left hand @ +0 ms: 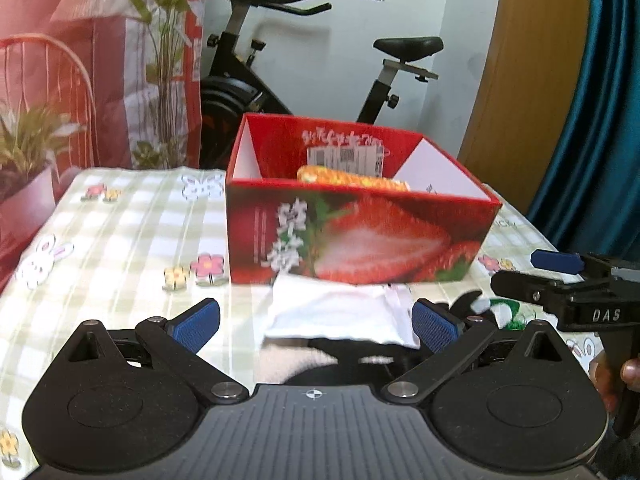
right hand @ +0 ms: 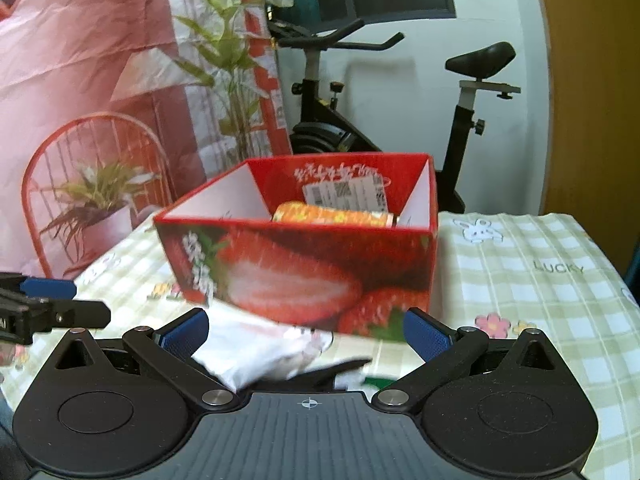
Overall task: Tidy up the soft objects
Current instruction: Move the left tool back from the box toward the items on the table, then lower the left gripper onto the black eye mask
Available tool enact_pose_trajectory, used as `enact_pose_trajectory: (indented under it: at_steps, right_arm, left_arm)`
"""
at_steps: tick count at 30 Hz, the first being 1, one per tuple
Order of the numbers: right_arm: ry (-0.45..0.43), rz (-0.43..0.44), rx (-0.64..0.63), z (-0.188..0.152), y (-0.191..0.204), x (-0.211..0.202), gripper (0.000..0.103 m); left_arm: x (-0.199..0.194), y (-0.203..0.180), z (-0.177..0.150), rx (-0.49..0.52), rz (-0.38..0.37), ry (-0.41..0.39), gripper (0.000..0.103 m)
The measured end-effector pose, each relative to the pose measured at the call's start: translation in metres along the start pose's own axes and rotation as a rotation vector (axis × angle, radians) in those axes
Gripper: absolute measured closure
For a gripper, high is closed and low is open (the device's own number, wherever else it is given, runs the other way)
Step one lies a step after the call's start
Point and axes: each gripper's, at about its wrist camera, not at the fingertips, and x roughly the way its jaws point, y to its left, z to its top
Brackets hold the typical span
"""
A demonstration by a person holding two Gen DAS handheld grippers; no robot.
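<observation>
A red strawberry-print box point(left hand: 360, 236) stands open on the checked tablecloth; it is also in the right wrist view point(right hand: 304, 268). Inside lies an orange-yellow soft item point(left hand: 352, 179) point(right hand: 332, 216). In front of the box lies a white soft pouch point(left hand: 340, 312) point(right hand: 260, 352) on top of a black-and-white plush point(left hand: 360, 356). My left gripper point(left hand: 316, 322) is open, its blue pads point(left hand: 198, 320) on either side of the pouch, not touching it. My right gripper point(right hand: 306, 334) is open too, just above the pouch. Each gripper shows at the edge of the other's view.
The tablecloth point(left hand: 120, 232) carries bunny and flower prints. An exercise bike point(left hand: 280, 80) stands behind the table. A red backdrop with plants point(right hand: 100, 120) fills the left. A wooden door point(right hand: 592, 80) and a teal curtain point(left hand: 592, 120) are at the right.
</observation>
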Motion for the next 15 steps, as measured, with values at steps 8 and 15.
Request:
enact_pose_trajectory:
  at_steps: [8, 15]
  right_arm:
    - [0.011, 0.003, -0.061, -0.025, 0.008, -0.01, 0.0]
    - [0.051, 0.012, -0.065, -0.038, 0.014, -0.007, 0.0]
  left_arm:
    - [-0.004, 0.002, -0.022, -0.016, 0.017, 0.006, 0.0]
    - [-0.001, 0.007, -0.035, -0.064, 0.015, 0.041, 0.001]
